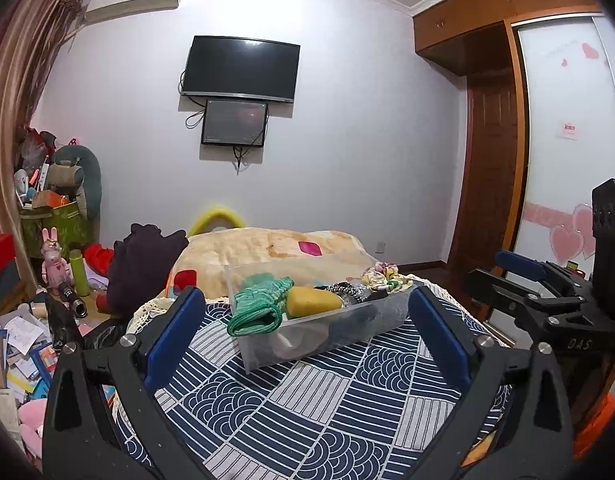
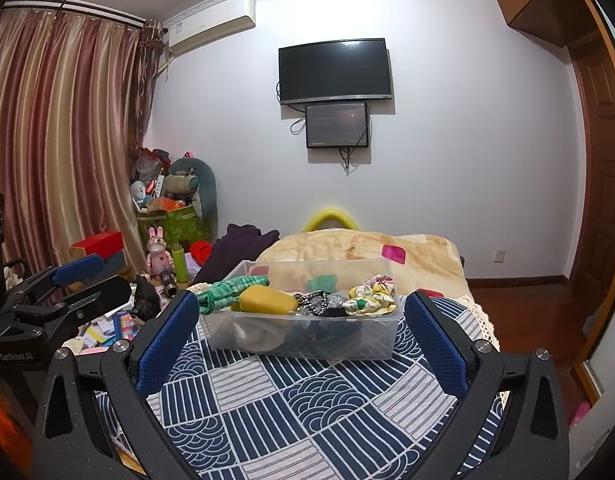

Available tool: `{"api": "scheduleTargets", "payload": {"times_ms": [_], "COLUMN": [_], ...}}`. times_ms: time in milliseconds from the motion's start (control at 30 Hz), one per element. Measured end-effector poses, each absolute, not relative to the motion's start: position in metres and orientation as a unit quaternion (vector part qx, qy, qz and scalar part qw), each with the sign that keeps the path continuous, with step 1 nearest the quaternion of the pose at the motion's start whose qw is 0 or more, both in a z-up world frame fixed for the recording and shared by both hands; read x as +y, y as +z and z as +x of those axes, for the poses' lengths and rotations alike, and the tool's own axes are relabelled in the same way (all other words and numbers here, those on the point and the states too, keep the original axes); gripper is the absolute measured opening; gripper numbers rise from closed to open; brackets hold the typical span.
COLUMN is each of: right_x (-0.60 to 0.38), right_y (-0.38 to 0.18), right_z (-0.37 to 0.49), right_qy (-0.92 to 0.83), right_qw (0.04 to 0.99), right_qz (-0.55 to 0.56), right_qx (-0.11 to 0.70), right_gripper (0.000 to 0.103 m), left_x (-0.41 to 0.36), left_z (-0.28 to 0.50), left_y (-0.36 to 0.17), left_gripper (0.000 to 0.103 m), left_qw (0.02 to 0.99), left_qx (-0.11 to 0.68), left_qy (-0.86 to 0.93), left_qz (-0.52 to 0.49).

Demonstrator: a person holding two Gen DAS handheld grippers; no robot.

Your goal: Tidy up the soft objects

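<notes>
A clear plastic bin (image 1: 371, 320) (image 2: 379, 340) stands on a table with a blue-and-white patterned cloth (image 1: 307, 408) (image 2: 307, 408). In it lie a green knitted piece (image 1: 259, 304) (image 2: 227, 286) draped over the left rim, a yellow sponge (image 1: 313, 300) (image 2: 267, 300), a dark beaded item (image 1: 347, 290) (image 2: 315, 302) and a floral scrunchie (image 1: 383, 276) (image 2: 371, 296). My left gripper (image 1: 307, 320) is open and empty, just short of the bin. My right gripper (image 2: 301, 320) is open and empty, facing the bin's long side. Each gripper shows at the edge of the other's view.
A bed with a beige blanket (image 2: 367, 248) lies behind the table. Dark clothing (image 1: 143, 264) is heaped at its left. The floor at left is cluttered with papers, a rabbit toy (image 2: 159, 252) and boxes. A TV (image 2: 333, 70) hangs on the far wall.
</notes>
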State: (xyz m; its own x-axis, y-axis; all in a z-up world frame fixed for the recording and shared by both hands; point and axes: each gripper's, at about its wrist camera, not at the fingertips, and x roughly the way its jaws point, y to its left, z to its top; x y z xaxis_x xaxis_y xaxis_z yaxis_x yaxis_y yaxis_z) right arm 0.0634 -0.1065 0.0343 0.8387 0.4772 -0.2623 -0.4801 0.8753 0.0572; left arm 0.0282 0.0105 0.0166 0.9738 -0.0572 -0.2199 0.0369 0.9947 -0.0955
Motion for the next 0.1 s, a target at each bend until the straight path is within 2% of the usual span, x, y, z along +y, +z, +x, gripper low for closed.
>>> {"api": "scheduleTargets", "payload": {"times_ms": [100], "right_x": [-0.1055], "right_y": [0.0349], "right_z": [0.0628], "right_qy": [0.25], "right_qw": [0.959], "right_qz": [-0.007], "right_qx": [0.136], "right_gripper": [0.103], "left_x": [0.0111], "left_z": [0.0286], "left_y": [0.0159], "left_gripper": [0.103], "left_qw": [0.992], "left_qx": [0.114], "left_qy": [-0.025], "left_qz": [-0.048]}}
